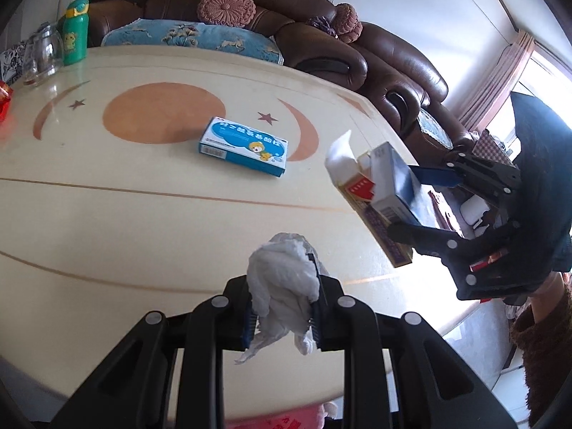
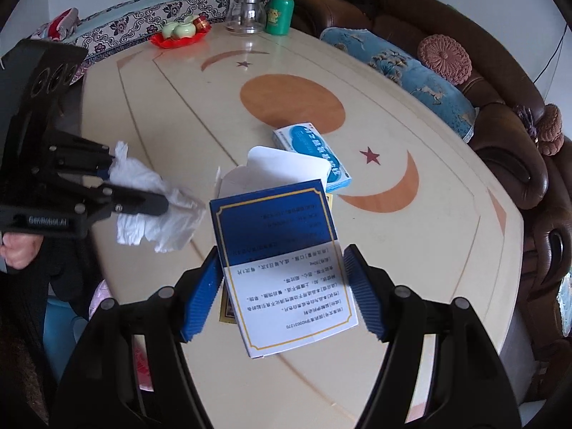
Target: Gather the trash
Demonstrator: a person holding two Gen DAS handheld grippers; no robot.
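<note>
**Over the table: both grippers loaded with trash**

Above the near edge of the cream table (image 1: 107,221), the left gripper (image 1: 282,307) is clamped tight on a crumpled white tissue (image 1: 286,286) — the wad bulges out above the blue pads and trails below them. From the right wrist view the same tissue hangs clear of the tabletop, w/ a hand (image 2: 16,250) behind the gripper body.

Right gripper (image 2: 282,286) holds a blue-and-white medicine box (image 2: 282,250), jaws set wide and pressed on its two sides. Box is tilted, its end flap open, lifted off the surface over the table's right edge. A second, yellowish box seems to sit against its underside; can't tell more.

Still lying flat near the table's centre — a light-blue medicine box (image 1: 246,146) w/ a cartoon figure, beside the orange circle inlay, well apart from both grippers.

Far left corner: green kids' bottle (image 1: 75,32), glass jar (image 1: 42,53), red tray (image 2: 178,37) w/ small green cups. Brown leather sofa (image 1: 375,57) runs along the far edge, pink round cushion (image 1: 226,9) on it.
</note>
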